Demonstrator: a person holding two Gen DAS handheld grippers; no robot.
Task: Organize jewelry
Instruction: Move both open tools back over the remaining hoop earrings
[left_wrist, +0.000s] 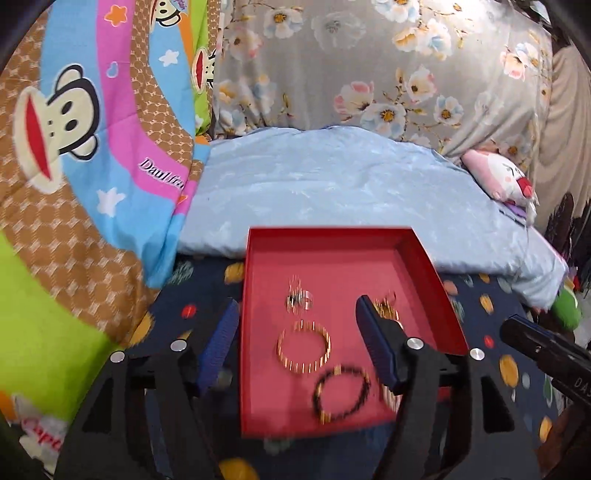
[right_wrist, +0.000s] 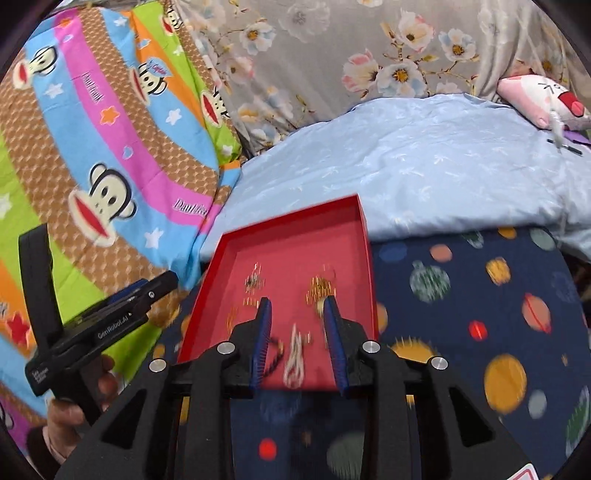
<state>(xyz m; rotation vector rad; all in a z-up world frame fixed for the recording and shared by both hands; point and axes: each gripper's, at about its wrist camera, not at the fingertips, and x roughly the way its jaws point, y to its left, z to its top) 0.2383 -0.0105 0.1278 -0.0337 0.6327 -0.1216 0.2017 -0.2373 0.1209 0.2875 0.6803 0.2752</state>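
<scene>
A red tray (left_wrist: 332, 258) lies on a dark planet-print cloth; it also shows in the right wrist view (right_wrist: 295, 236). In it lie a gold bangle (left_wrist: 303, 346), a black bead bracelet (left_wrist: 341, 393), a silver piece (left_wrist: 298, 298) and a gold piece (left_wrist: 386, 308). My left gripper (left_wrist: 295, 317) is open over the tray's near half, empty. My right gripper (right_wrist: 297, 308) is open over the tray's near edge, with a pale chain (right_wrist: 294, 363) lying between its fingers and a gold piece (right_wrist: 320, 290) just beyond. The jewelry is motion-blurred.
A pale blue quilt (left_wrist: 351, 184) lies behind the tray. A monkey-print blanket (left_wrist: 74, 166) rises at the left. A floral sheet (left_wrist: 369, 62) hangs behind. A pink plush toy (left_wrist: 502, 177) sits at the right. The planet-print cloth (right_wrist: 480, 314) spreads right of the tray.
</scene>
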